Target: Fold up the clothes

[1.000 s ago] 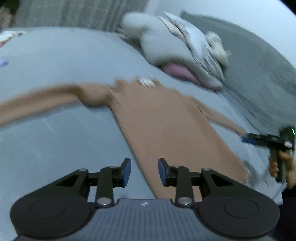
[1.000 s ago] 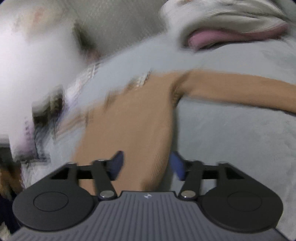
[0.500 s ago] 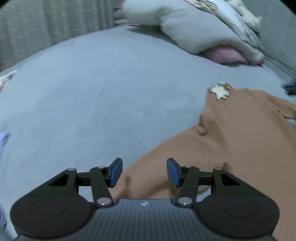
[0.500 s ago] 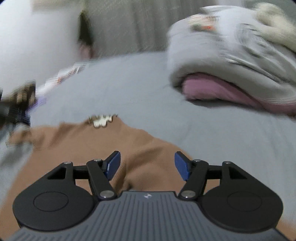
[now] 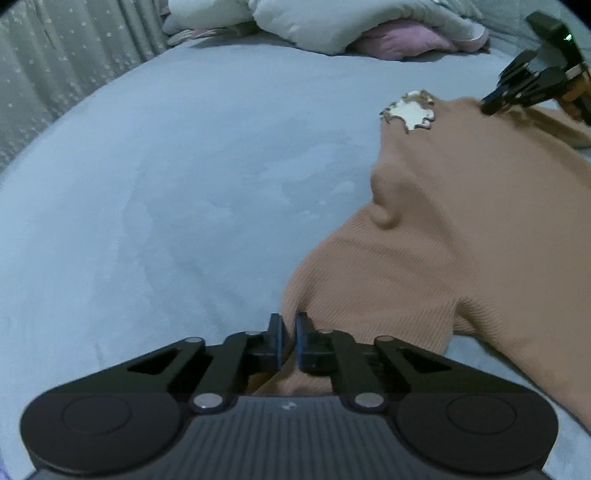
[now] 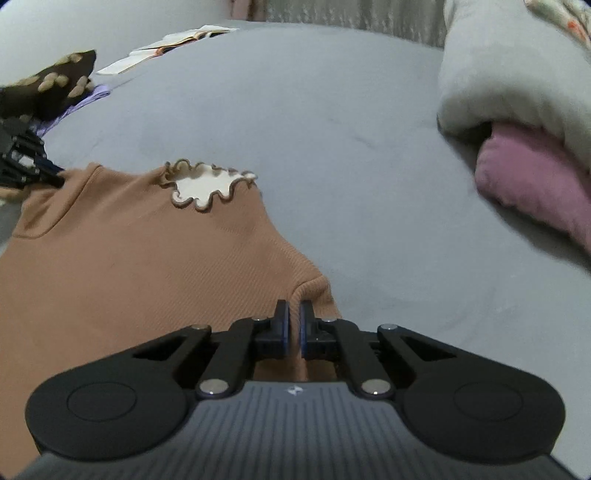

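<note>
So there's a tan ribbed sweater (image 5: 461, 229) lying flat on a blue-grey bed (image 5: 184, 166), and both grippers have a bit of it. The left gripper (image 5: 290, 325) has its jaws pressed nearly together, pinching a fold of the knit at the sweater's near edge. The right gripper (image 6: 294, 314) is doing the same thing on its side, jaws closed on the fabric near the shoulder seam. In the left view you can also spot the right gripper at the far shoulder, by the collar.

The collar (image 6: 207, 182) is cream with a wavy brown-edged frill, sitting flat at the top of the sweater.

Past the sweater there's a heap of pale grey bedding (image 5: 332, 22) with something pink (image 6: 532, 173) tucked under it. A curtain (image 5: 55, 66) with little star dots hangs at the far left. In the right view, some open papers or a book (image 6: 166, 44) lie at the far edge of the bed.

As for writing or brands: nothing I can read anywhere, just a tiny pale mark on each gripper body, too small to make out.
</note>
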